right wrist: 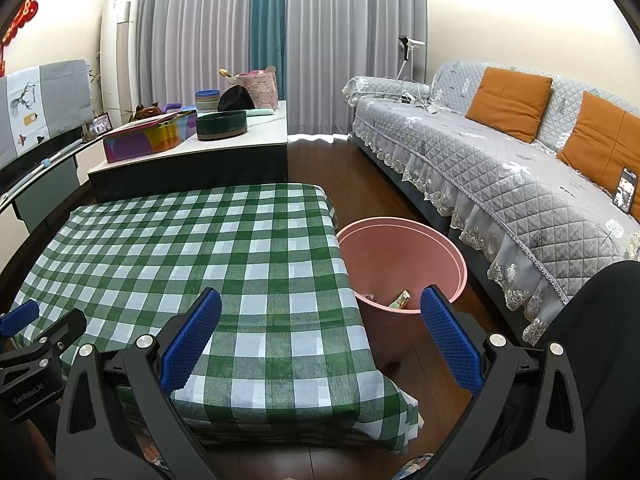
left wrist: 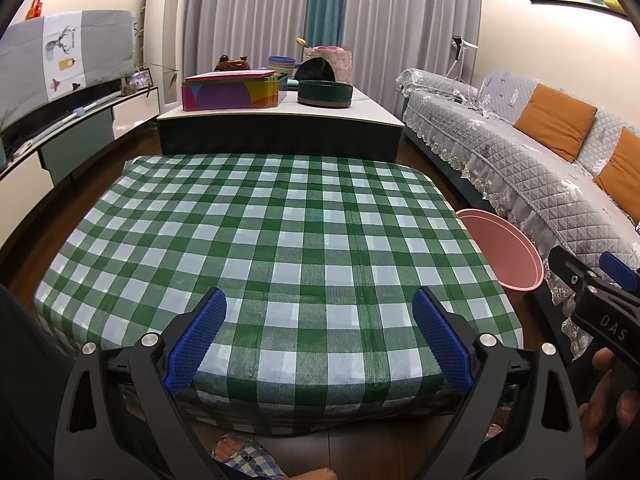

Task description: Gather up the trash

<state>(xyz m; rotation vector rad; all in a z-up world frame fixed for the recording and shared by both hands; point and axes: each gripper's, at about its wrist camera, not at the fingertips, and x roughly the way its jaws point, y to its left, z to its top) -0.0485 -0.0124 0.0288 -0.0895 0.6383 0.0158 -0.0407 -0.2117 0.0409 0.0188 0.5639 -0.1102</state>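
1. On the far left I see the TV cabinet [left wrist: 60, 136]; no trash lies on it that I can make out.
2. My left gripper [left wrist: 320, 344] hangs over the near edge of the checkered table [left wrist: 280, 240], its blue pads spread wide with nothing between them.
3. The green-and-white cloth on the table is bare in both views; I find no scrap left on it.
4. My right gripper [right wrist: 320, 344] is also spread wide and holds nothing. It sits over the near right corner of the table, one finger above the cloth and the other in front of the bin.
5. The pink bin [right wrist: 440, 248] stands on the floor just beside the table's right edge, between the table and the sofa [right wrist: 500, 184].
6. The trash is inside the bin: a small crumpled wrapper [right wrist: 400, 301] and some paler bits near its bottom, partly hidden by the rim.
7. I judge such wrappers very light, soft and a little slippery; I would pinch one at its middle fold, gently, so it does not slide out.
8. From this I judge the collecting nearly or fully done.
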